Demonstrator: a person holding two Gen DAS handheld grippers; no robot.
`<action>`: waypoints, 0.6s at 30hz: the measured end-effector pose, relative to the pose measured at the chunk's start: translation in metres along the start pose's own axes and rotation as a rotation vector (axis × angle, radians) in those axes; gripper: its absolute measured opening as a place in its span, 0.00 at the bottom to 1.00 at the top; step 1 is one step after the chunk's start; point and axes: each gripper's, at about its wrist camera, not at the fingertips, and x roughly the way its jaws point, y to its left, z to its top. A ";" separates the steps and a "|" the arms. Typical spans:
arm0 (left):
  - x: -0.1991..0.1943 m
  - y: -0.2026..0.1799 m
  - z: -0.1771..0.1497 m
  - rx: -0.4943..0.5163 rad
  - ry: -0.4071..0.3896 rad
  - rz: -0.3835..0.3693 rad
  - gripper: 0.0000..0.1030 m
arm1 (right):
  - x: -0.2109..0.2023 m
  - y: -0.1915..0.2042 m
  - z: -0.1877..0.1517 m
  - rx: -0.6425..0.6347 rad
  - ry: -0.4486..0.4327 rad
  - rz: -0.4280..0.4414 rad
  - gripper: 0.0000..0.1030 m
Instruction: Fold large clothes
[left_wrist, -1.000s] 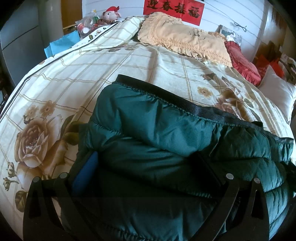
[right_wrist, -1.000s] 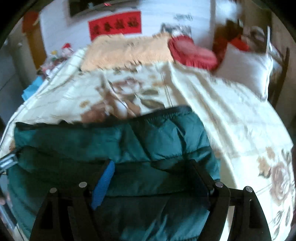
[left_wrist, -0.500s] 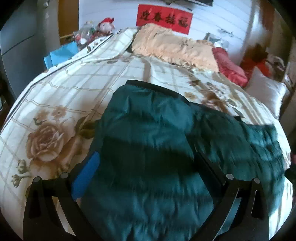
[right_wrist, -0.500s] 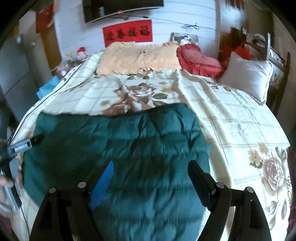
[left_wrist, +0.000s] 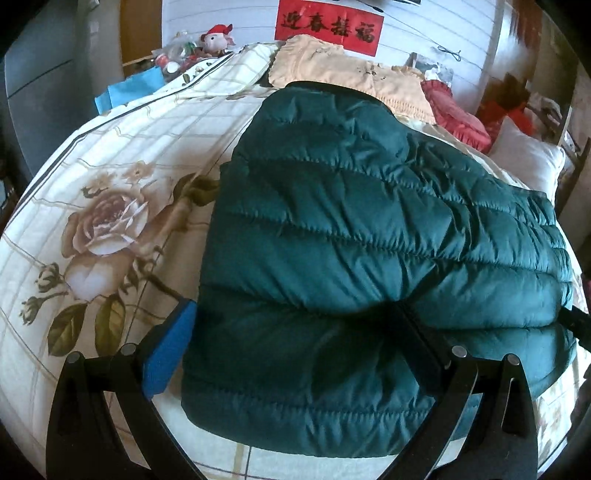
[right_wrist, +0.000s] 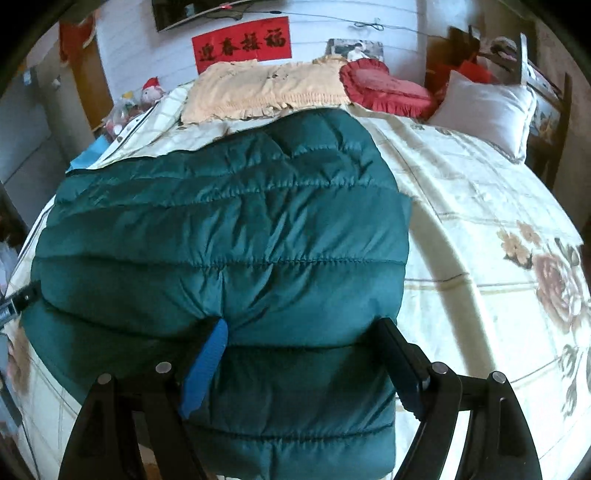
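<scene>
- Your left tool (left_wrist: 295, 343) is clamped on the green jacket (left_wrist: 369, 240), bottom centre.
- Your right tool (right_wrist: 303, 354) is likewise clamped on it, over the bed (right_wrist: 480, 221).

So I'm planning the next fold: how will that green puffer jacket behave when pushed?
The green puffer jacket is probably floppy and springy: its quilted panels bulge and crease. The shiny shell looks slippery against the floral bedspread.

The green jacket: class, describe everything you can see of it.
The jacket is dark teal, puffy, quilted in stitched horizontal bands, of slightly shiny fabric with a dark trim along its far edge. It lies folded and rumpled on the floral bedspread. Both the left claw and the right claw straddle its near edge, fingers pressing into the padding.
</scene>
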 end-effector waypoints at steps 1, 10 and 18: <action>-0.001 0.000 0.000 0.003 0.004 0.002 1.00 | -0.004 0.000 0.001 0.002 0.003 -0.005 0.77; -0.001 0.010 -0.009 -0.045 0.025 -0.029 1.00 | -0.054 -0.018 -0.024 0.111 -0.056 0.070 0.85; -0.003 0.008 -0.014 -0.057 0.026 -0.029 1.00 | -0.009 -0.019 -0.041 0.088 0.048 0.031 0.85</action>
